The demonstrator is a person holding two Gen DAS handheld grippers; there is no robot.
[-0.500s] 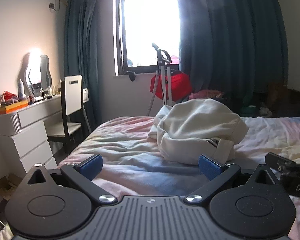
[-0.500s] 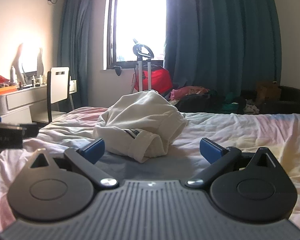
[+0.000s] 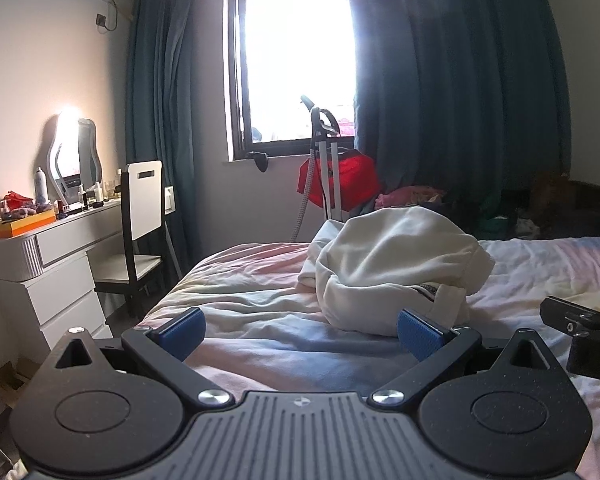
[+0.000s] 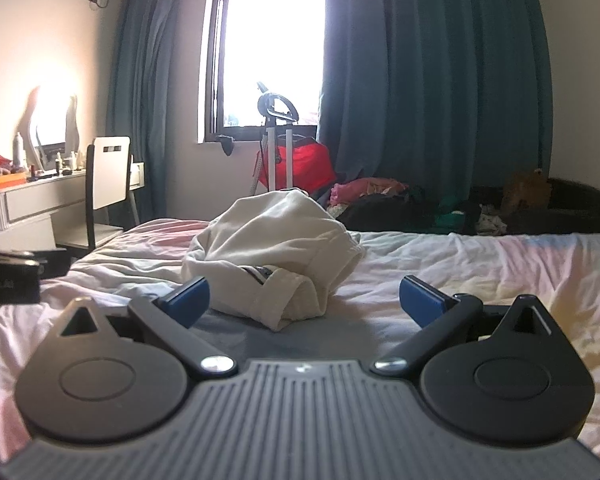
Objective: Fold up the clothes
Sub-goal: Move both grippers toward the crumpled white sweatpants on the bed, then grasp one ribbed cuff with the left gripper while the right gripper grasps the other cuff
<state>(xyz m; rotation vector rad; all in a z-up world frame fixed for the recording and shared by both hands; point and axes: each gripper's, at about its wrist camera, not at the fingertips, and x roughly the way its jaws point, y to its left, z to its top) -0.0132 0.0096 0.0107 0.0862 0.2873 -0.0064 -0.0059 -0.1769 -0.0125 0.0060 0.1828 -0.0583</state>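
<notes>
A crumpled cream-white garment (image 3: 396, 264) lies in a heap on the bed (image 3: 240, 300); it also shows in the right wrist view (image 4: 276, 248). My left gripper (image 3: 300, 330) is open and empty, low over the sheet, just short of the heap, which is ahead and slightly right. My right gripper (image 4: 306, 300) is open and empty, with the heap's near edge between and beyond its blue pads (image 4: 188, 298). Each gripper shows at the edge of the other's view: the right one (image 3: 580, 332) and the left one (image 4: 8, 276).
A white dresser (image 3: 48, 264) with a mirror and bottles and a chair (image 3: 140, 216) stand left of the bed. A garment steamer (image 3: 324, 168) with a red bag, a window and dark curtains are behind. Clothes pile on a dark sofa (image 4: 540, 208) at back right.
Both views have shifted very slightly; the heap sits a touch closer to the right gripper. Both grippers stay open and empty.
</notes>
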